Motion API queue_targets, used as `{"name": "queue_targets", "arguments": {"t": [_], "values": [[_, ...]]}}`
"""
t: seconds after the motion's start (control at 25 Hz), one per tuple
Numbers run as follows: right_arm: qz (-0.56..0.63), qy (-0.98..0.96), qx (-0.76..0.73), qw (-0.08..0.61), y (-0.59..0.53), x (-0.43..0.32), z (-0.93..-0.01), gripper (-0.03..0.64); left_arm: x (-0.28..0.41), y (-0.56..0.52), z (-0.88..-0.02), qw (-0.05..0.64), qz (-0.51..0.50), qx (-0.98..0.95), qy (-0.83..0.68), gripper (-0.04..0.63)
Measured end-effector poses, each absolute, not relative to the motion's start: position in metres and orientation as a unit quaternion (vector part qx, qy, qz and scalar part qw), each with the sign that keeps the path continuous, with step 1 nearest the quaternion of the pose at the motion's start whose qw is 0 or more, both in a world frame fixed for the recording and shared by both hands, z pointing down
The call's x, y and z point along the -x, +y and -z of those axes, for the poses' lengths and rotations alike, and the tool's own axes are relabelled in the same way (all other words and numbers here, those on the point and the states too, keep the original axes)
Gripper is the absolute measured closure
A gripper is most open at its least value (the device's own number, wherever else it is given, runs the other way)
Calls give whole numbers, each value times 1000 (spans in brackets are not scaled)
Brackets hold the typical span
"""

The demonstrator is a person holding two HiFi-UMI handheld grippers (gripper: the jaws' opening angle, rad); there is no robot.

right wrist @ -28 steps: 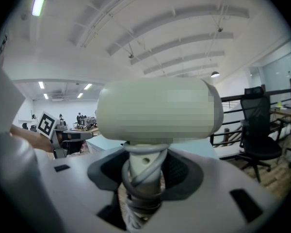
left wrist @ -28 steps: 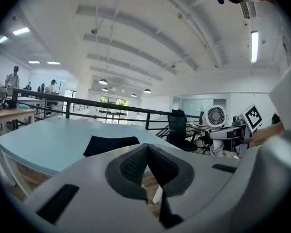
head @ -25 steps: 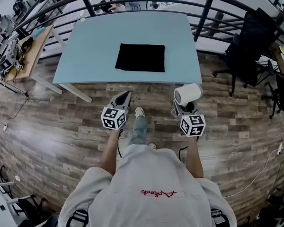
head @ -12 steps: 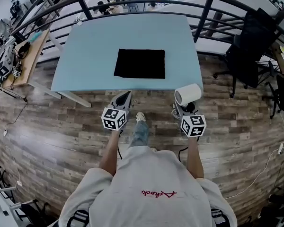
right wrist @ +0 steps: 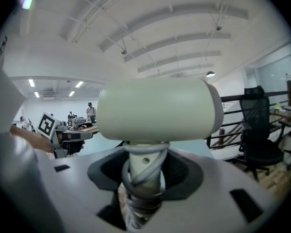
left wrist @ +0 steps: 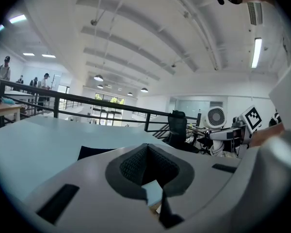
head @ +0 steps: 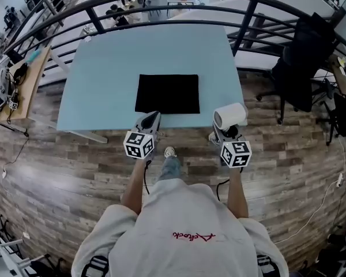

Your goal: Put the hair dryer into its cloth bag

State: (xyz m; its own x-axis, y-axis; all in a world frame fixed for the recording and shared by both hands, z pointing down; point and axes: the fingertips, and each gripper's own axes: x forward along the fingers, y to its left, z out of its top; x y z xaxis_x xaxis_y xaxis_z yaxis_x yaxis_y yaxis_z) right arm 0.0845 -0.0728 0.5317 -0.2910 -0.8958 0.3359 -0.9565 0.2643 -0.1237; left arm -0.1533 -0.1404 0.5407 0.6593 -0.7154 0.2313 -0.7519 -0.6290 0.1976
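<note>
Planks floor the railed room; one pale-blue table, upper centre, bears one black cloth bag; left tongs together, right tongs clamp the one hair dryer, lower right of the bag.

The lower handle of the cream plastic hair dryer was hidden between the right claw's jaws. In the left gripper view, most of the flat black cloth bag was covered by the left claw.

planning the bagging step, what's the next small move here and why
Probably bring the shut, empty left gripper to the near edge of the flat black bag to open it, since the right gripper grips the hair dryer by its handle.
</note>
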Motion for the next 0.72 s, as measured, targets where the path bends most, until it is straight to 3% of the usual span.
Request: {"name": "queue_targets", "arguments": {"t": [0.72], "values": [[-166, -769, -614, 71, -224, -83, -516, 416, 178, -286, -541, 148, -77, -902, -398, 589]]}}
